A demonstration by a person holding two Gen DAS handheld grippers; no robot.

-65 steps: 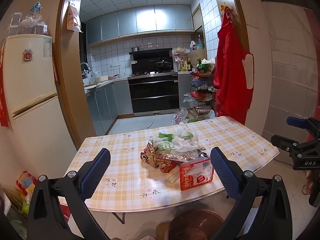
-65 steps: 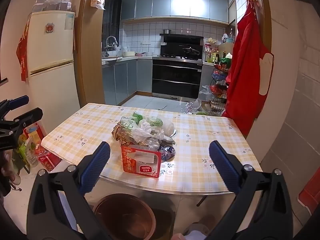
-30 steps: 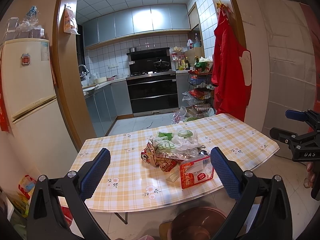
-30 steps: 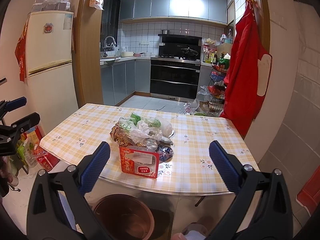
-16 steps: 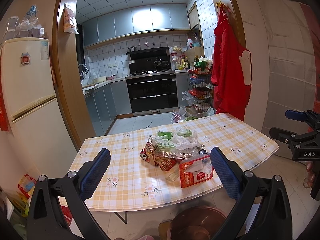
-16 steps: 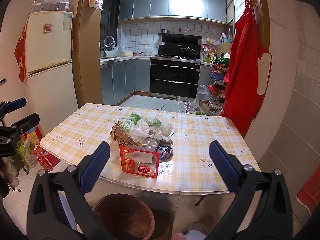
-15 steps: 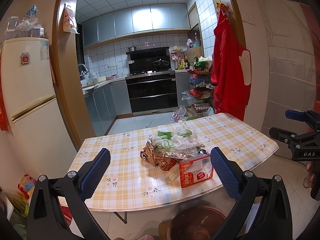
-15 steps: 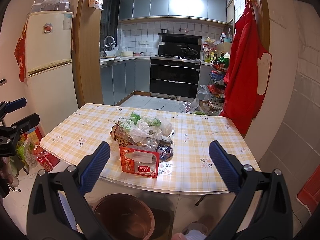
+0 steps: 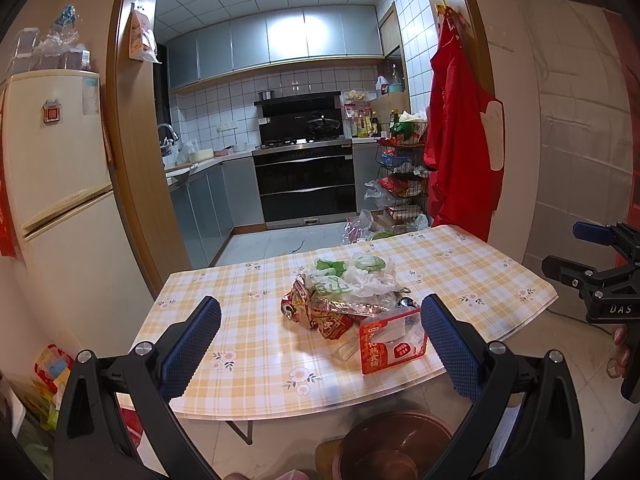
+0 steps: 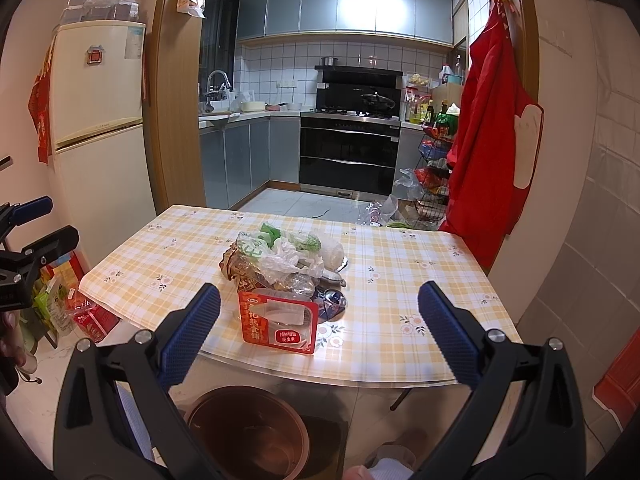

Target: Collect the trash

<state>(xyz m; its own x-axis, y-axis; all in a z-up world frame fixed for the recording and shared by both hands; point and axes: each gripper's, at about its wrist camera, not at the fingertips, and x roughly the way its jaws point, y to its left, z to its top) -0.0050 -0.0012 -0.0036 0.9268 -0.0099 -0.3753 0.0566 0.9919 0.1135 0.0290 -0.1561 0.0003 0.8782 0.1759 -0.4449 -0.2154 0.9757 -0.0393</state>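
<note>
Left gripper (image 9: 316, 342) was spread wide, holding nothing, hovering off the near edge of the table (image 9: 240, 320). Right gripper (image 10: 318, 336) was equally wide apart and empty, also short of the table edge. Trash pile (image 10: 280, 264) sat mid-table: crumpled clear plastic bags, green scraps, a brown wrapper, a crushed can. Red snack bag (image 10: 278, 326) stood upright at the pile's near side, close to the table edge. Brown bin (image 10: 248, 432) sat on the floor below the near edge, between the right gripper's fingers in view. Red apron (image 10: 492, 152) hung on the doorframe beyond.
</note>
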